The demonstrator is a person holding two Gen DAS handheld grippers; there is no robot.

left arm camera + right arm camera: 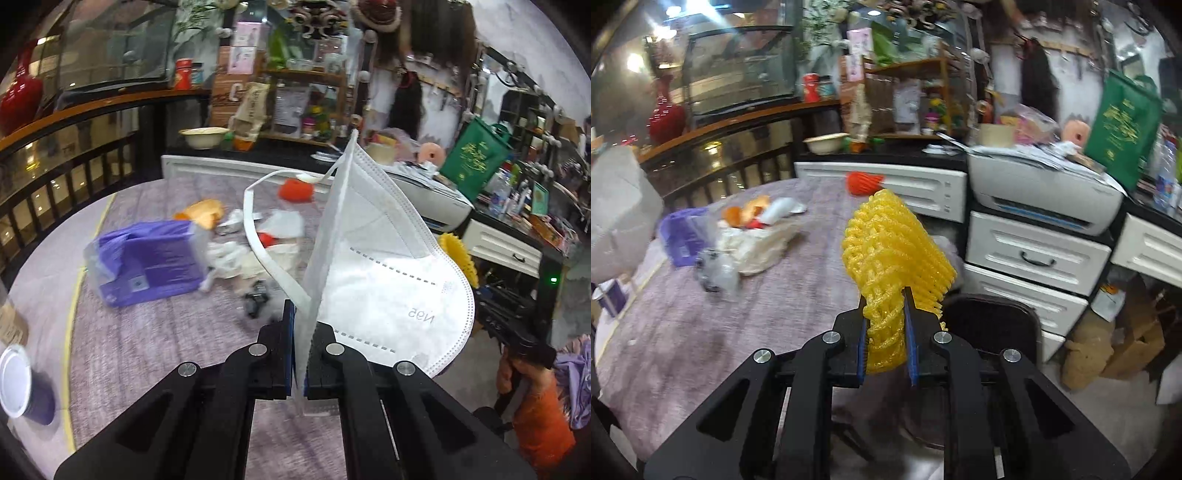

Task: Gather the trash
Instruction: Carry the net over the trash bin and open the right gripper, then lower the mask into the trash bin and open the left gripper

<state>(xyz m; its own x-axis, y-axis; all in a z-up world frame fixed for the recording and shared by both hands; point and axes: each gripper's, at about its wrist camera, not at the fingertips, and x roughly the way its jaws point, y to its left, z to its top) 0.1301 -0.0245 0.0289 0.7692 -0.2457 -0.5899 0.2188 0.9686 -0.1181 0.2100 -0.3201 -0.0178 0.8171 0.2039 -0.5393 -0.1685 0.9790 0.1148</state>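
My left gripper (301, 321) is shut on a white N95 face mask (373, 258) and holds it upright above the purple table (155, 339), its strap looping to the left. My right gripper (886, 306) is shut on a yellow foam fruit net (894, 243) and holds it over the table's right edge. A pile of trash lies at the table's far side: a purple bin bag in a clear box (147, 258), white plastic wrappers (236, 258), an orange foam net (295, 190) and orange peel (205, 212). The pile also shows in the right wrist view (753, 236).
A purple paper cup (26, 384) stands at the table's left edge. White drawer cabinets (1030, 258) and a printer (1045, 195) stand to the right behind a dark chair (993, 317). A railing (55, 184) runs behind the table. A green bag (1123, 125) sits on the counter.
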